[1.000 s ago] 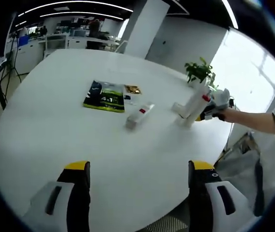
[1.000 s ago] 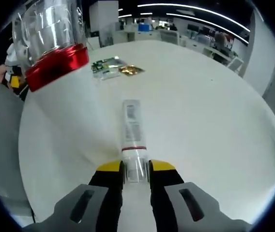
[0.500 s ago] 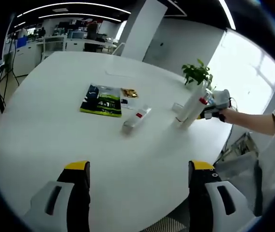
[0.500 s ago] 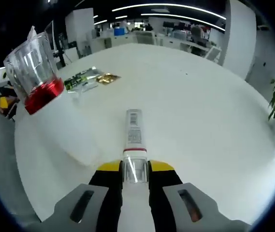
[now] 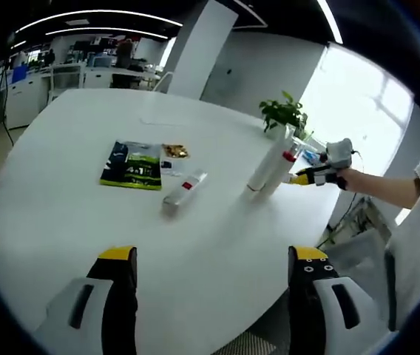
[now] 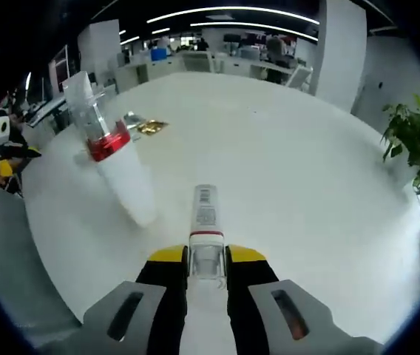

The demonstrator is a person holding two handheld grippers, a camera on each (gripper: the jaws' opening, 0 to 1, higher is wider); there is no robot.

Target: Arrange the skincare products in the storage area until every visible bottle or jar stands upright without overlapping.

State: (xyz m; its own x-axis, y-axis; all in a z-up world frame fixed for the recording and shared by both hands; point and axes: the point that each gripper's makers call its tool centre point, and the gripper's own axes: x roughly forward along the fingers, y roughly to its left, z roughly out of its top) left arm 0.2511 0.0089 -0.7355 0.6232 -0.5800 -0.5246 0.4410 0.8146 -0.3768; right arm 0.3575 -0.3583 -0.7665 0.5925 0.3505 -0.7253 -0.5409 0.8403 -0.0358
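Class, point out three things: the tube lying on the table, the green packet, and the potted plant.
Tube (image 5: 183, 189), left gripper view, on its white body.
Green packet (image 5: 131, 166), left gripper view, on its printed face.
Plant (image 6: 411, 145), right gripper view, on its leaves.

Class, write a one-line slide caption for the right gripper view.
Right gripper clamps a white tube beside a standing red-banded bottle.

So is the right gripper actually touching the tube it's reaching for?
Touching: in the right gripper view, the right gripper has both jaws pressed against the clear cap of the tube.
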